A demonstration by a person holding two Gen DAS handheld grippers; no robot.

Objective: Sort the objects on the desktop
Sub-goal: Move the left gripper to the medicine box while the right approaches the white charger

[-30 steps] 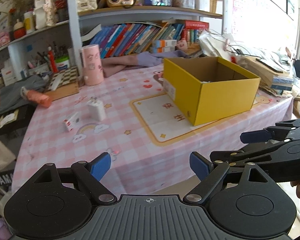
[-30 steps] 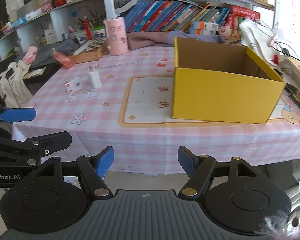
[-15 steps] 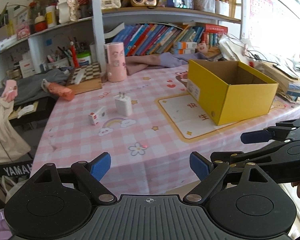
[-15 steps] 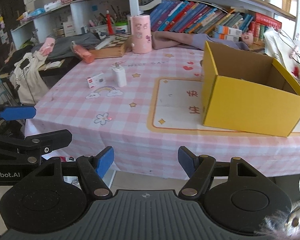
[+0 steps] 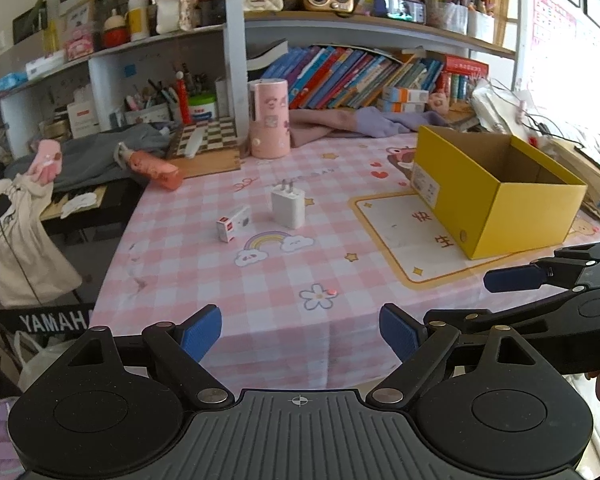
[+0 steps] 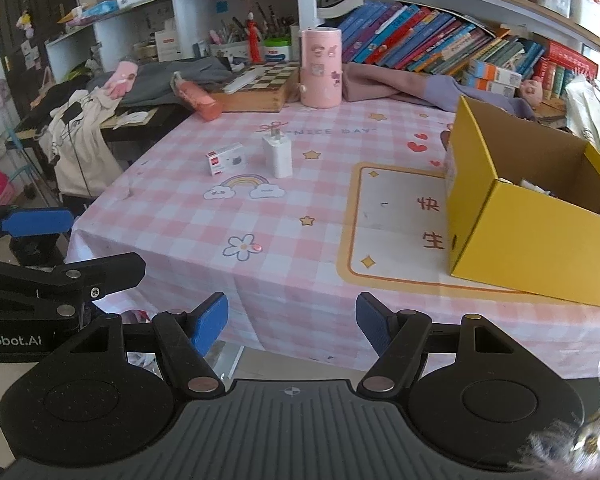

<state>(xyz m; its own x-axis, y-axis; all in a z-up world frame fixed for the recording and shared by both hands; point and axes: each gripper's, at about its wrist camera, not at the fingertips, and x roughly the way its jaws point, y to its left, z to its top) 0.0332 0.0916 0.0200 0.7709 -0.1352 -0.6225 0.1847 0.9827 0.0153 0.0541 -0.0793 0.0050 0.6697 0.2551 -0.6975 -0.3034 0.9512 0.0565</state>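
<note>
On the tablecloth [image 5: 204,264]: one charger [image 5: 288,210], one small carton [image 5: 233,229], one yellow box [image 5: 496,188].

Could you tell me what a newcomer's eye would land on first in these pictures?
Probably the open yellow box on the right of the pink checked tablecloth. Next, the white charger standing upright mid-table, with a small carton lying just left of it. Both tongs, left and right, are open near the table's front edge.

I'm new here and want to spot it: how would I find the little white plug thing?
Start at the open yellow cardboard box on the pink checked tablecloth. Left of it, above a rainbow print, the white plastic charger stands upright, prongs up; its neighbour, a small white-and-red carton, lies flat.
</note>
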